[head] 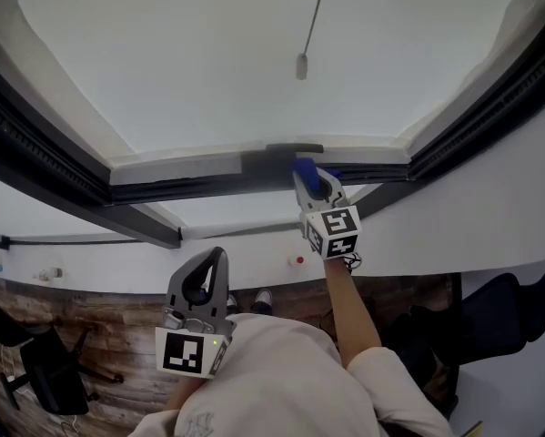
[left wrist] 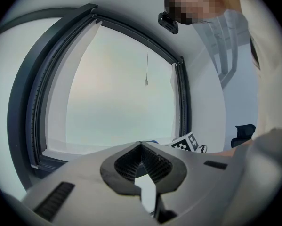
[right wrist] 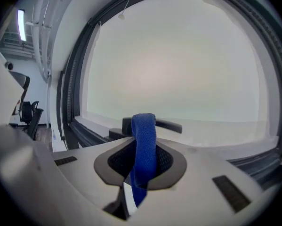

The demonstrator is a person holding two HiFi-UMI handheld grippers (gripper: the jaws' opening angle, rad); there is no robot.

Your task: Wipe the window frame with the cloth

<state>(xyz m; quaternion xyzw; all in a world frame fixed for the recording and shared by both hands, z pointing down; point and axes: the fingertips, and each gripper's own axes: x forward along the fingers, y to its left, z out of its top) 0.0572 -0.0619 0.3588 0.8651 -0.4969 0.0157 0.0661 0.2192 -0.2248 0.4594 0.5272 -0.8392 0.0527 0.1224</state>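
A blue cloth (head: 307, 170) is pinched in my right gripper (head: 312, 186), which is shut on it and held up at the bottom rail of the dark window frame (head: 190, 188), just right of the window handle (head: 281, 149). In the right gripper view the cloth (right wrist: 143, 149) stands up between the jaws of the right gripper (right wrist: 141, 140), and the handle (right wrist: 171, 125) and frame (right wrist: 75, 121) lie just beyond. My left gripper (head: 214, 259) hangs lower, near the person's chest, shut on nothing. Its own view shows the left gripper (left wrist: 141, 145) facing the frame (left wrist: 30, 107).
A blind cord with a pull (head: 301, 66) hangs in front of the pane. Below the window are a white wall (head: 436, 235) and a wooden floor (head: 117, 335). A black office chair (head: 45, 371) stands at the left, another dark chair (head: 490, 321) at the right.
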